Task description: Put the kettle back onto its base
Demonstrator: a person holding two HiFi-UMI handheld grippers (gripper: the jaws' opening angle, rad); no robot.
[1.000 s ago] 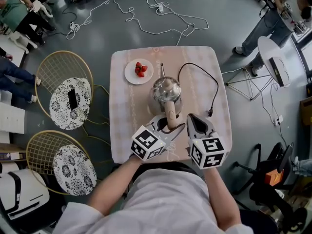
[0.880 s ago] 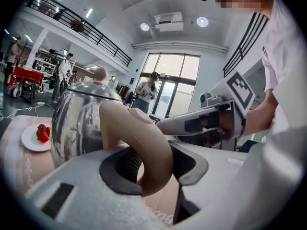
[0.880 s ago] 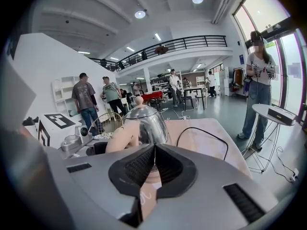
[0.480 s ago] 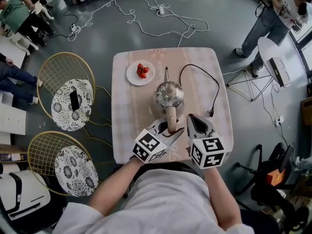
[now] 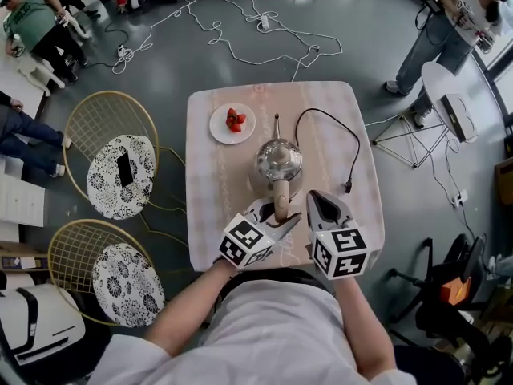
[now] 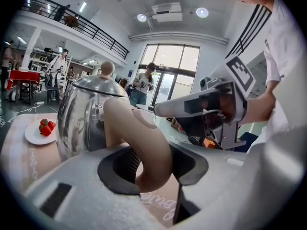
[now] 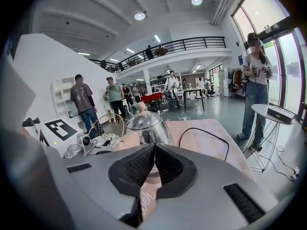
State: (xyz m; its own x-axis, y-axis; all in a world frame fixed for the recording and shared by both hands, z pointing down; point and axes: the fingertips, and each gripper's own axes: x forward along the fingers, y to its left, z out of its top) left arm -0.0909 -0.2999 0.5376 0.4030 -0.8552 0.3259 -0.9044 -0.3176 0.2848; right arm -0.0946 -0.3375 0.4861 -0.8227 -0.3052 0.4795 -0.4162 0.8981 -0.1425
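The left grey two-jaw gripper [image 5: 275,215], marker cube at its rear, reaches toward the near side of the shiny steel kettle [image 5: 278,160], its jaws spread wide and clamped on that kettle's curved beige handle [image 6: 144,143]. The right grey gripper [image 5: 322,201] hovers just right of the handle, jaws pressed together on nothing. The bare left forearm [image 5: 188,311] and right forearm [image 5: 357,319] angle inward behind them.

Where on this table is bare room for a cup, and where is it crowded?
Free: the left table strip between plate and near edge; the far right corner beyond the cord. Crowded: the middle, with kettle, left tool and right tool.
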